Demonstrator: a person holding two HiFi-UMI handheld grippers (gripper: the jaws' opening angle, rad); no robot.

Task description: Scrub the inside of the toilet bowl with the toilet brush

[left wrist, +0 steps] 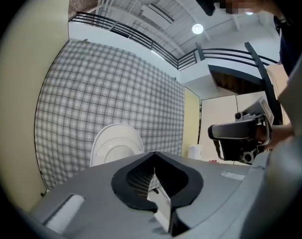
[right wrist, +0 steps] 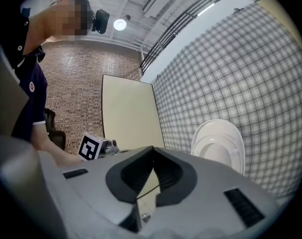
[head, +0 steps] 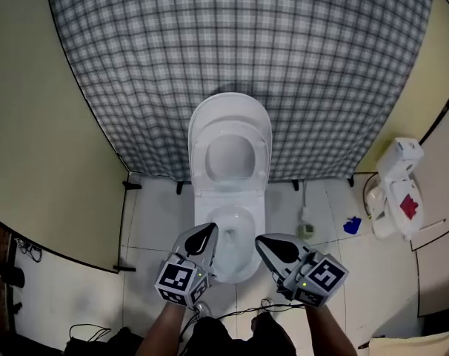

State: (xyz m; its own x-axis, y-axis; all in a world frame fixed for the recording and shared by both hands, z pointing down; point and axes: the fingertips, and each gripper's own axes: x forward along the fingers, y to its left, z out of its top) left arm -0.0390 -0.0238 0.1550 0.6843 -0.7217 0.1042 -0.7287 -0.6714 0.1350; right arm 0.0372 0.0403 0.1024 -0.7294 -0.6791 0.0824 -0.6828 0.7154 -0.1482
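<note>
Nearest, the left hand-held gripper (head: 207,236) and right hand-held gripper (head: 266,245) hang level over the front of the toilet bowl (head: 244,267), both clenched on nothing, so the scrubbing has not begun and fetching the brush looks like the step in hand. The toilet brush (head: 305,228) sits in its holder on the floor just right of the bowl, its handle seemingly upright, long axis vertical, grip end up. Next, the right one should unclench, swing right and close on that handle.
</note>
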